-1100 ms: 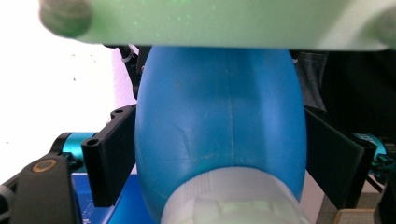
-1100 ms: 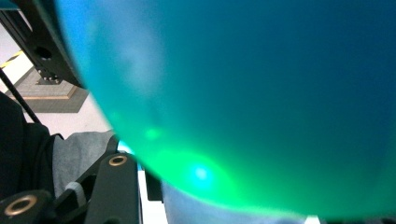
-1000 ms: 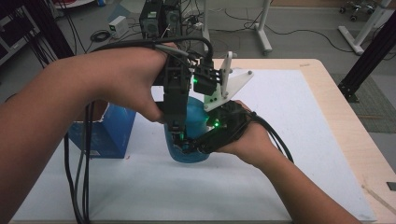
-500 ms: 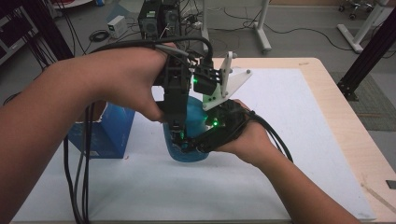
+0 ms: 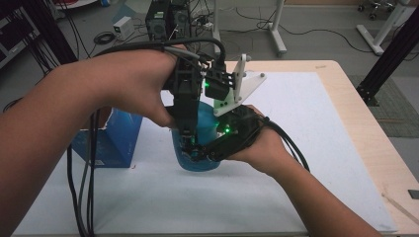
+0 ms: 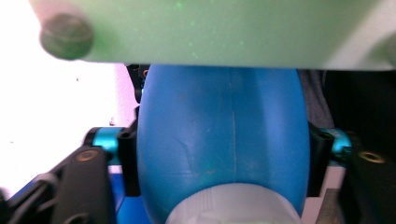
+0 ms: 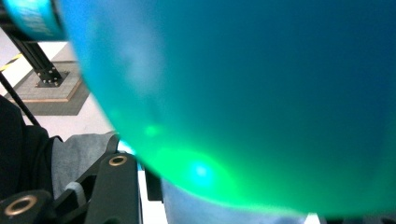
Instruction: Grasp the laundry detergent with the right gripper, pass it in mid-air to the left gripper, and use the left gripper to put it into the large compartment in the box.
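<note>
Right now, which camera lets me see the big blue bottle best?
The left gripper view: the blue bottle sits centred and sharp, its rounded body and pale cap end between the black jaws. The right gripper view has it too close, a blurry blue-green glow. In the high view, hands and grippers cover most of it.

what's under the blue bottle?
The white mat lies around the blue bottle. The bottle's underside is covered by the left gripper, the right gripper and its own body.
</note>
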The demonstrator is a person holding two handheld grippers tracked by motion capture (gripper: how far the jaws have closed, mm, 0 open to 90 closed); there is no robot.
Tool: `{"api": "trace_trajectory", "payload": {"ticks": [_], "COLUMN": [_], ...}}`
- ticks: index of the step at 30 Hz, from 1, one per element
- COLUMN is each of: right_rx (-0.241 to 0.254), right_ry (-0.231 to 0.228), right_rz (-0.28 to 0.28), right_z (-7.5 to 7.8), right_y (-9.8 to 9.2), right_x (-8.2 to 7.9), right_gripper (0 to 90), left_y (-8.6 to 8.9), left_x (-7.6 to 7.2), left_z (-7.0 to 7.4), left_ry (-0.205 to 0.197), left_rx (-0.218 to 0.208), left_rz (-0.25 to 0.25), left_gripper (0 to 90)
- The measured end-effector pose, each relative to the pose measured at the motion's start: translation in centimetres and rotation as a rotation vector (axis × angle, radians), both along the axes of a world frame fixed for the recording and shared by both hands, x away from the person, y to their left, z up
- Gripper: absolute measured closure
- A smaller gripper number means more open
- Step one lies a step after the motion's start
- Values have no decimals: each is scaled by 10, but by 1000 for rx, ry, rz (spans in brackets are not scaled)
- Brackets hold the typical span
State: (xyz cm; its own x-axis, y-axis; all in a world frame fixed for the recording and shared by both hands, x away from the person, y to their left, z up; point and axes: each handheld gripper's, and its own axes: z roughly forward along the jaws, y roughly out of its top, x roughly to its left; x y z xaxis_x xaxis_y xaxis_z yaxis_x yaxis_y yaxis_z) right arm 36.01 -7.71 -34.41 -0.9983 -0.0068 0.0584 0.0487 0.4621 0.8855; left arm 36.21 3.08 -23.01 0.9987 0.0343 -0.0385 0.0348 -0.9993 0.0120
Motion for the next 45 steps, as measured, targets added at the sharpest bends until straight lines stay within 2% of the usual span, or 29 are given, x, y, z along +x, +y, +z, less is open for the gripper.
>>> {"api": "trace_trajectory", "payload": {"ticks": [4, 7, 10, 13, 15, 17, 20, 23, 25, 27, 28, 31, 39, 41, 43, 45], "right_rx": [2, 1, 7, 5, 6, 8, 29, 50, 60, 41, 34, 32, 18, 10, -7, -34], "right_ry": [3, 6, 16, -1, 7, -9, -7, 3, 1, -2, -8, -12, -11, 4, 44, 51], "right_rz": [3, 1, -3, -4, 3, 6, 24, 12, 8, 4, 7, 1, -20, -24, -41, -56], "right_z": [0, 0, 0, -1, 0, 0, -1, 0, 1, 1, 1, 1, 9, 12, 14, 16], "right_y": [0, 0, 0, 0, 1, 1, -1, -4, -5, -6, -7, -10, -29, -36, -42, -47], "right_x": [0, 0, 0, 0, -1, -2, -1, -1, 0, -2, -2, -4, -7, -8, -8, -9], "right_gripper": [457, 458, 456, 452, 445, 437, 432, 400, 341, 303, 286, 236, 207, 206, 207, 206], "left_y": [0, 0, 0, -1, -2, -2, -2, -3, -2, -1, 0, 2, 15, 18, 22, 25], "left_x": [0, 2, 2, 2, 1, 1, 1, 0, 1, 3, 2, 3, 8, 8, 9, 10], "left_z": [0, 0, 0, 0, 0, 0, 1, -1, -1, -1, -1, 0, 8, 12, 15, 17], "left_ry": [-2, 9, 14, 15, 14, 22, 24, 14, 16, 14, 17, 18, 11, 6, 0, 0], "left_rx": [-5, 7, 4, 19, 17, 23, 20, 30, 30, 42, 38, 41, 40, 41, 39, 38], "left_rz": [6, 1, 17, 17, 25, 28, 29, 29, 34, 29, 43, 45, 79, 95, 106, 116], "left_gripper": [384, 389, 393, 395, 395, 395, 396, 395, 395, 395, 395, 395, 394, 394, 394, 394]}}
